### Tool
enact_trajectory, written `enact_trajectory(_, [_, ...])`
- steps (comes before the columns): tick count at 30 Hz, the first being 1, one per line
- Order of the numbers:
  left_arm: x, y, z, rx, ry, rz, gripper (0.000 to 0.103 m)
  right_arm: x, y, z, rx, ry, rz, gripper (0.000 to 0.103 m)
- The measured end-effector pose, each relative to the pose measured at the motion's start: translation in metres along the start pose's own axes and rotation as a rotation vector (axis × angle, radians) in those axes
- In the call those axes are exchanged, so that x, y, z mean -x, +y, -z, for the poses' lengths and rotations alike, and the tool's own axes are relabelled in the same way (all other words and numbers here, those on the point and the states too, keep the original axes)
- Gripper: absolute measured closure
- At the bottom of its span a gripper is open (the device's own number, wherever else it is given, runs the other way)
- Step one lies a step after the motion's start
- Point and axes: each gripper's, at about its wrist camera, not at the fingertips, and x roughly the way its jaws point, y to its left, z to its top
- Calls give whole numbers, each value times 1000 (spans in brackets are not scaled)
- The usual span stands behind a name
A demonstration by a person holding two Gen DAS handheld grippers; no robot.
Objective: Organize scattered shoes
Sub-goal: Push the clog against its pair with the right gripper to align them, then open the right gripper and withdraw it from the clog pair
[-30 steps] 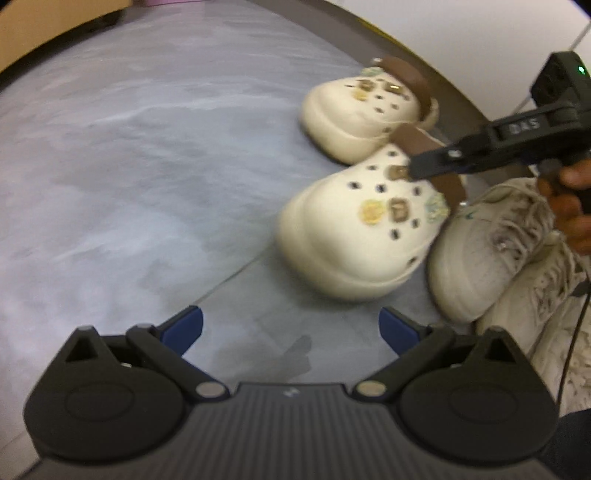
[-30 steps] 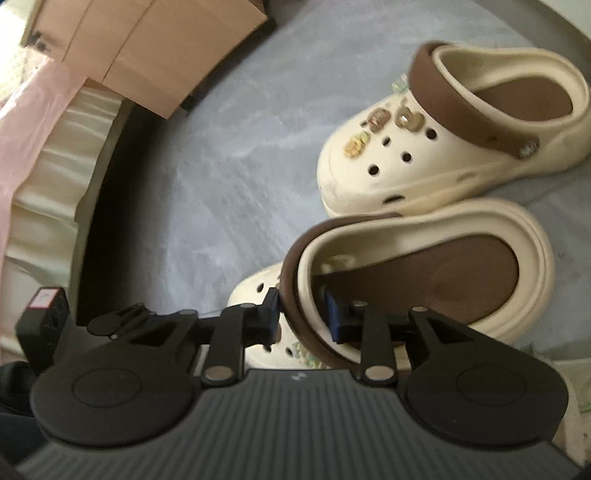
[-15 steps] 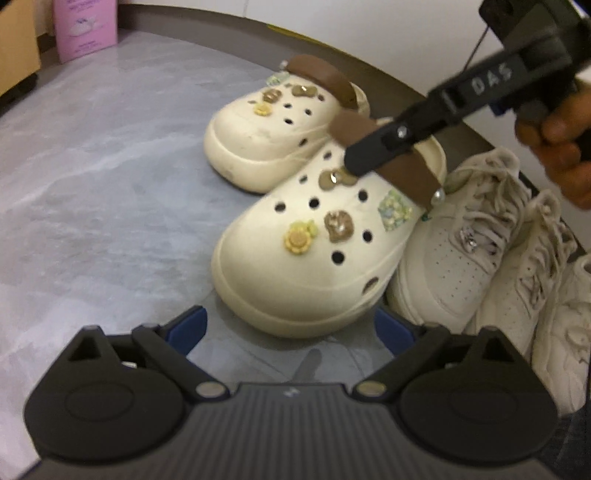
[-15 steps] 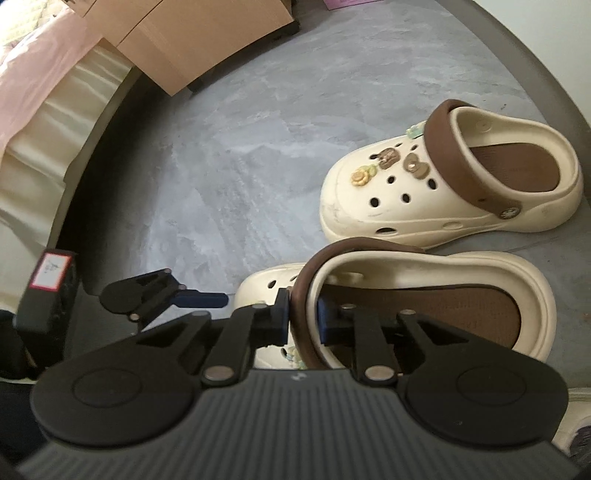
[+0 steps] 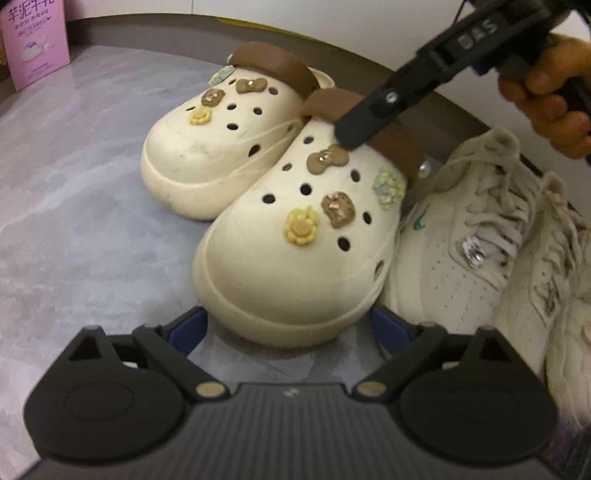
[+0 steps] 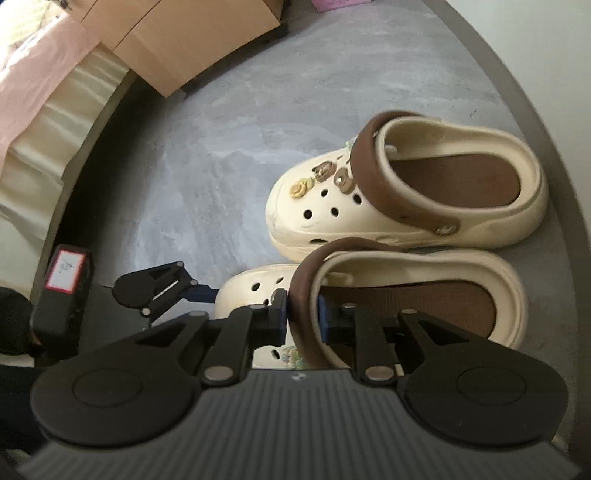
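Two cream clogs, each with a brown strap and small charms on the toe. Near clog (image 5: pixel 295 254) sits toe-first between the left gripper (image 5: pixel 291 328) jaws; far clog (image 5: pixel 221 147) lies just beyond it, touching it at the side, past the left jaw. Both rest on the grey floor (image 5: pixel 74 221).

At least two pale lace-up sneakers: one sneaker (image 5: pixel 461 251) pressed against the near clog outside the right jaw, a second sneaker (image 5: pixel 546 295) beyond that. More pale fabric at the frame edge; cannot tell if it is a third shoe.

Left gripper jaws stand wide apart; the blue pads flank the clog's toe but do not press on it.

Right gripper (image 6: pixel 302 314) jaws are nearly closed, pinching the brown strap (image 6: pixel 306 295) of the near clog, one pad outside it and one inside the shoe. A hand (image 5: pixel 550 107) holds this gripper's handle.

Containers: one pink box (image 5: pixel 35 40) stands far beyond the left jaw by the wall; contents not visible. Both clogs hold nothing but their brown insoles.

One wooden cabinet (image 6: pixel 192 33) and one bed (image 6: pixel 44 110) with pale covers lie well beyond the right gripper's jaws.
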Motion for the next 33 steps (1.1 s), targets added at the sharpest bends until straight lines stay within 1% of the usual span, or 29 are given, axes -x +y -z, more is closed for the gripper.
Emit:
enact_trajectory(2, [-2, 0, -1, 14, -3, -2, 5, 3, 1, -4, 5, 3, 21, 84])
enact_trajectory(4, [-5, -1, -3, 28, 0, 1, 5, 9, 1, -7, -33, -16, 38, 84])
enact_trajectory(9, [-12, -3, -10, 58, 3, 13, 5, 17, 6, -8, -13, -23, 72, 85])
enact_trajectory(13, [-19, -12, -18, 14, -8, -12, 4, 9, 14, -4, 89, -4, 198, 83])
enact_trajectory(15, [-22, -11, -21, 32, 4, -9, 1, 8, 14, -2, 94, -15, 201, 82])
enact_trajectory(18, [-22, -12, -20, 36, 6, -7, 1, 11, 11, 3, 72, -38, 186, 81])
enact_trajectory(19, [-21, -11, -19, 28, 7, -5, 1, 16, 8, 5, 46, -47, 170, 78])
enact_trajectory(20, [-19, -10, -18, 24, 8, 2, 1, 21, 5, 8, 20, -56, 153, 70])
enact_trajectory(21, [-15, -9, -16, 29, 2, 13, 1, 26, 4, 11, -1, -70, 144, 66])
enact_trajectory(22, [-10, -8, -15, 40, -4, 21, 1, 32, 5, 13, -7, -98, 156, 60])
enact_trajectory(25, [4, -4, -9, 64, -11, 34, 1, 50, 7, 19, -27, -183, 196, 61])
enact_trajectory(26, [11, -3, -7, 69, -13, 35, 1, 52, 8, 21, -42, -220, 215, 62])
enact_trajectory(27, [15, -3, -6, 72, -15, 33, 1, 53, 8, 23, -58, -247, 232, 67])
enact_trajectory(28, [19, -3, -5, 77, -20, 26, 1, 51, 6, 23, -77, -252, 239, 88])
enact_trajectory(29, [22, -3, -3, 88, -21, 15, 1, 47, 6, 23, -92, -249, 240, 97])
enact_trajectory(31, [29, -3, 2, 122, -20, -5, 1, 33, 9, 25, -94, -210, 214, 96])
enact_trajectory(33, [40, -3, 9, 171, -19, -12, 1, 31, 23, 28, -28, -225, 268, 97])
